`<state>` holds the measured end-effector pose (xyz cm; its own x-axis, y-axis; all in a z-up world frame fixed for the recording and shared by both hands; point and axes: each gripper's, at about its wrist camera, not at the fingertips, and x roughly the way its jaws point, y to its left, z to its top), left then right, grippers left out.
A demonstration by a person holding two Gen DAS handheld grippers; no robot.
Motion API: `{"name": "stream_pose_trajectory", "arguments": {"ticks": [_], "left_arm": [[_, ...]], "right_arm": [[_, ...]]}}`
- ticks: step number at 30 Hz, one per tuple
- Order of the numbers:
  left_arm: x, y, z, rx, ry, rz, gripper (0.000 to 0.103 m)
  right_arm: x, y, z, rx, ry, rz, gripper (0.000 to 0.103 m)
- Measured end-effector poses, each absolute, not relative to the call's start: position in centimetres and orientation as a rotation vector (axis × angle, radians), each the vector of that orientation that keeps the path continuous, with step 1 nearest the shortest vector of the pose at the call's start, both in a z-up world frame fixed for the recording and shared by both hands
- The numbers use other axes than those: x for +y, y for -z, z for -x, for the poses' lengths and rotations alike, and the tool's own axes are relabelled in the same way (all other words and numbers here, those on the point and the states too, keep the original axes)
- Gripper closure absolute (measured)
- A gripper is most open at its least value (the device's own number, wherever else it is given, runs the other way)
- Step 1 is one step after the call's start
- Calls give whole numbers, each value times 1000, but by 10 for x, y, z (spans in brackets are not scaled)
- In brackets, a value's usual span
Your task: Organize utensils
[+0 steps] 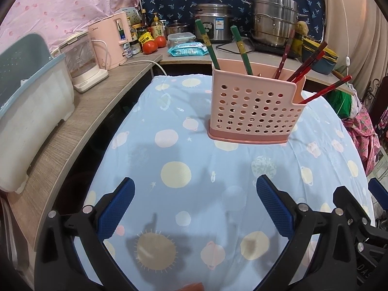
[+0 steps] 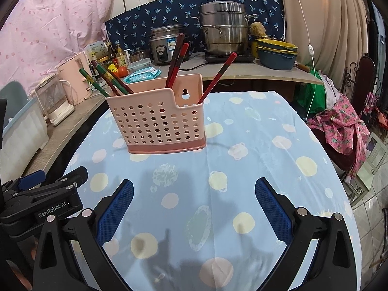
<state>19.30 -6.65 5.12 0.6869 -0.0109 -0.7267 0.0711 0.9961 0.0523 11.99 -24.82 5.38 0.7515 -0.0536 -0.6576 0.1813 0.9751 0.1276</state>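
Pink perforated plastic is forming the chopstick caddy (image 1: 254, 111), which is standing upright on the blue planet-print tablecloth (image 1: 169, 165), well ahead of both grippers. Green chopsticks (image 1: 208, 46) are leaning out of its left part and dark red chopsticks (image 1: 308, 63) are fanning out of the right, one of them tipping low over the notched corner. No loose utensil is showing anywhere on the cloth, so the sorting is looking finished or nearly so, judging by how the sticks are already grouped by colour.

The left gripper (image 1: 195, 208) is hovering low over the cloth with its blue pads spread wide and nothing between them. The right gripper (image 2: 194, 209) is sitting just beside it, likewise fully parted and empty; each tool is appearing at the edge of the other's view.

If anything is remaining, it is probably straightening that low-leaning red stick. That would be calling for a reach forward and up to the caddy's right corner, pinching the thin shaft near its upper end without tipping the light holder.
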Motion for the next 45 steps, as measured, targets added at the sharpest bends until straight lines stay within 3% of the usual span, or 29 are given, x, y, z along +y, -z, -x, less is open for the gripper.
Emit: {"name": "stream_pose_trajectory", "arguments": {"ticks": [45], "left_arm": [[-48, -45, -198, 800, -3, -77, 7]], "right_arm": [[-271, -41, -121, 733, 197, -208, 7]]}}
